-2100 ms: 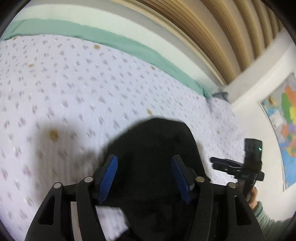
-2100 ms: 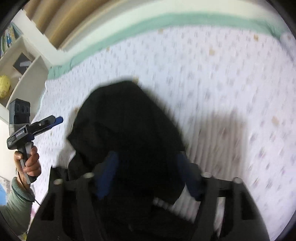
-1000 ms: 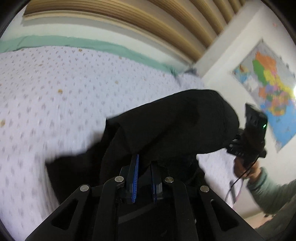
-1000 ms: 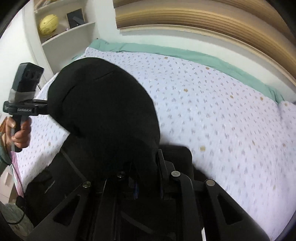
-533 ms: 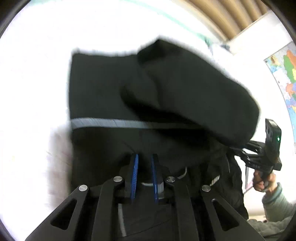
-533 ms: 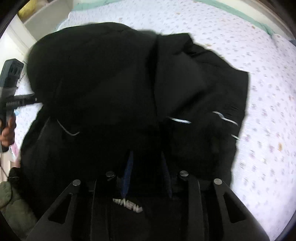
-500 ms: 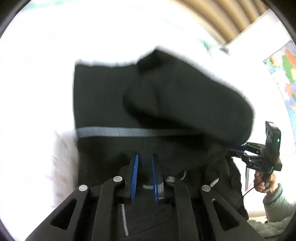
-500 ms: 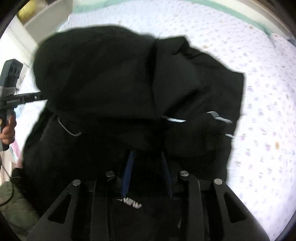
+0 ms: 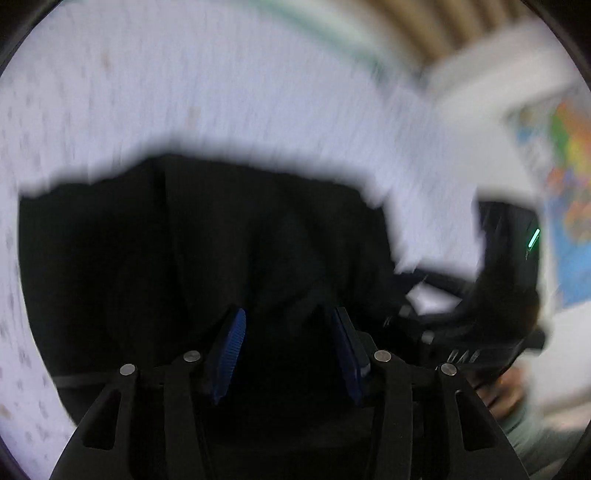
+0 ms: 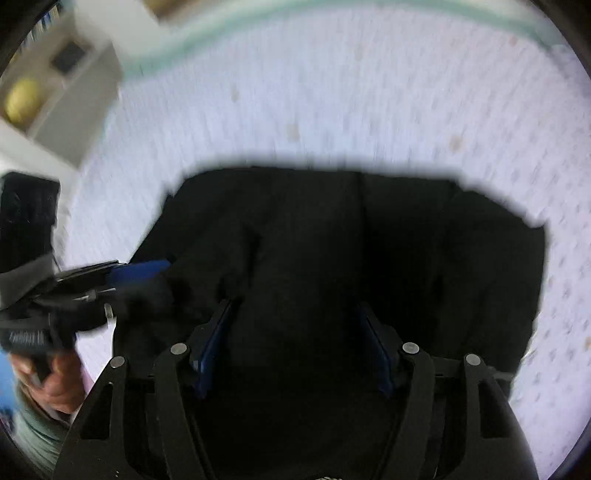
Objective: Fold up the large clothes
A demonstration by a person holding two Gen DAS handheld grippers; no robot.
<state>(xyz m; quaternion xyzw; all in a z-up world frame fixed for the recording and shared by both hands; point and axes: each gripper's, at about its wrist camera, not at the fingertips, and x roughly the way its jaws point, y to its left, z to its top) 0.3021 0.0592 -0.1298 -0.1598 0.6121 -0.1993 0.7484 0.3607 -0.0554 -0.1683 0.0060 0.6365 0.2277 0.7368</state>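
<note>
A black garment [image 9: 221, 240] lies folded on the bed, its far edge straight in the right wrist view [image 10: 332, 229]. My left gripper [image 9: 288, 314] points down over its near part. Its jaws are opening, the blue pads stand apart, and black cloth shows in the gap without being pinched. My right gripper [image 10: 295, 304] hangs over the same garment further right. Its jaws are opening wider, with only cloth below them. In the right wrist view a blue pad [image 10: 140, 271] of the left gripper shows at the garment's left edge. Both views are blurred by motion.
The bed has a white dotted sheet [image 10: 332, 92] with a green border [image 10: 229, 26] at the far side. A shelf with a yellow ball [image 10: 22, 101] stands at the left, and a coloured map [image 9: 569, 206] hangs on the right wall. A person's hand [image 10: 55, 376] grips the left gripper's handle.
Half a second ago both grippers were shut on the black garment with a fold raised. Now both pairs of jaws have parted, the hands have sunk, and the fold lies flat.
</note>
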